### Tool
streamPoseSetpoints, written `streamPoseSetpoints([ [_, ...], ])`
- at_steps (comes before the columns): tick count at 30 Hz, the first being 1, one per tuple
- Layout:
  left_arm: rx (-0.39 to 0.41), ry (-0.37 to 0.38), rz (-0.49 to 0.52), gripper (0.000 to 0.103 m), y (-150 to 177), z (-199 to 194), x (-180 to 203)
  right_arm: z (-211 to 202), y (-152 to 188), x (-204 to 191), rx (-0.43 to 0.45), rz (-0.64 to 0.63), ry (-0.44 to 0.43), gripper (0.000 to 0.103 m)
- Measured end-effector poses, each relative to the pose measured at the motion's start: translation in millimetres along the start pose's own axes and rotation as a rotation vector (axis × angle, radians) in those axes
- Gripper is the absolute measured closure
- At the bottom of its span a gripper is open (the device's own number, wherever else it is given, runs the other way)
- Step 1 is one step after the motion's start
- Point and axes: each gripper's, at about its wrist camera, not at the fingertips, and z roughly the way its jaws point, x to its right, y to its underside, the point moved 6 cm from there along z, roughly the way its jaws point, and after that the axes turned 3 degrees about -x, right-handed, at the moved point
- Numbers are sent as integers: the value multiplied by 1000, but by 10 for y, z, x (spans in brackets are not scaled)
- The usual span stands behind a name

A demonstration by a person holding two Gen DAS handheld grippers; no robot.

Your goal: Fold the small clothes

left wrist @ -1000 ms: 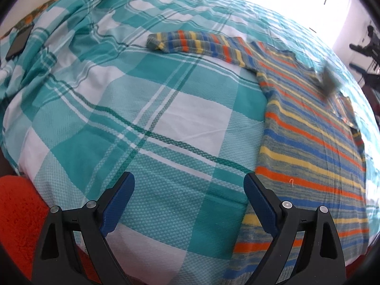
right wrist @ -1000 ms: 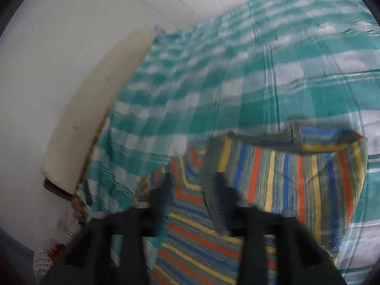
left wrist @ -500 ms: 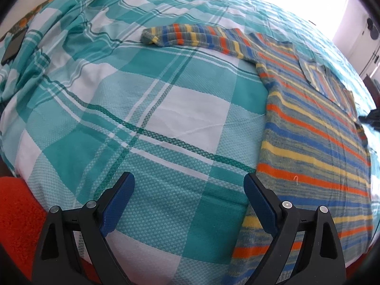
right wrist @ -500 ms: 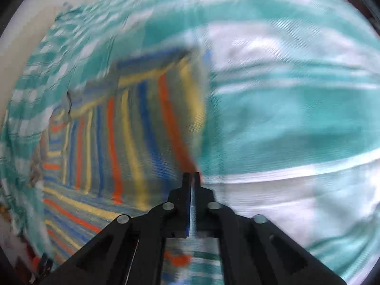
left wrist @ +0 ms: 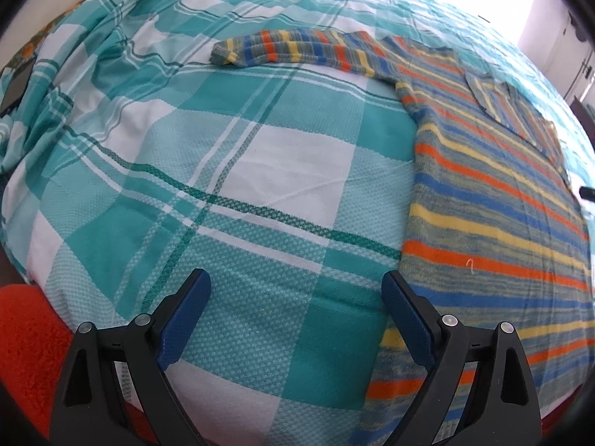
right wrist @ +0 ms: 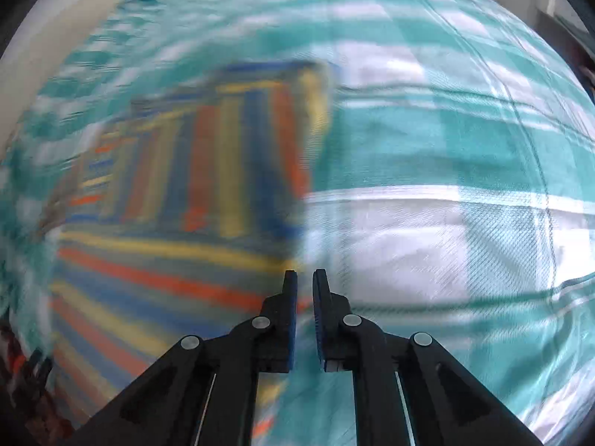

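Left wrist view: the left tongs (left wrist: 295, 297) are spread wide and empty, hovering over the bed (left wrist: 230, 171) with its teal checked cover. The striped sweater (left wrist: 494, 215) lies flat on the bed from 12 to 4 o'clock. 1 sleeve (left wrist: 297, 50) stretches out toward 11 o'clock; the other sleeve (left wrist: 509, 107) is already folded across the chest at 2 o'clock. The knit looks soft, light and limp, so it should drape and slide readily over the cover. The cuff at the end of the outstretched sleeve seems the sensible place to pinch next. The hem runs off the frame at 5 o'clock, and a dark thing at 3 o'clock is cut off.

Right wrist view: the right tongs (right wrist: 305, 286) are parted by a narrow gap and hold nothing. The sweater (right wrist: 208, 186) sits from 9 to 12 o'clock, heavily blurred, so its edges and folds are hard to read.
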Motion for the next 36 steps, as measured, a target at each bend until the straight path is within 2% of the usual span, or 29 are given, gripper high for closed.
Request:
streamPoseSetpoints([
  [3,0,2,6,9,3,0,29,-147,388,-350,-32,-45,-142,91],
  [4,-7,0,16,9,21,10,41,-134,499,-407,-49,-51,-152,91],
  [6,-25,-37,49,9,85,38,51,-19,812,-364,-99,-46,-102,91],
  [7,-22,-51,59,9,109,26,45,18,943,-272,-101,-21,-76,96],
  [9,-9,-54,59,9,131,-30,25,-122,1126,-86,-37,48,-74,97],
  [10,-1,-47,52,9,134,-65,15,-214,1180,-24,-20,69,-19,89],
  [11,17,-25,40,9,126,-124,6,-347,1260,8,5,80,24,89],
  [14,70,35,37,9,97,-277,55,-646,1458,-261,51,67,-100,89],
  [17,93,66,96,8,126,-353,220,-709,1790,-629,52,0,-184,87],
  [19,72,63,153,7,192,-323,335,-562,1984,-750,17,6,-198,82],
  [21,12,28,235,6,329,-199,458,-340,2260,-716,-25,71,-182,81],
  [23,-24,-9,283,7,423,-107,511,-338,2326,-686,28,114,-197,81],
  [26,-10,-6,288,6,427,-140,528,-544,2278,-823,118,81,-155,81],
  [27,-21,-1,279,3,425,-123,518,-588,2257,-852,147,59,-145,77],
  [29,-52,12,243,0,416,-48,472,-656,2236,-963,190,12,-124,62],
  [30,-64,24,231,0,417,-20,456,-626,2240,-1008,192,-5,-114,52],
  [33,-72,48,213,0,451,16,456,-463,2261,-1075,135,-24,-102,51],
  [36,-45,65,234,0,480,28,465,-435,2323,-972,105,-15,-109,51],
])
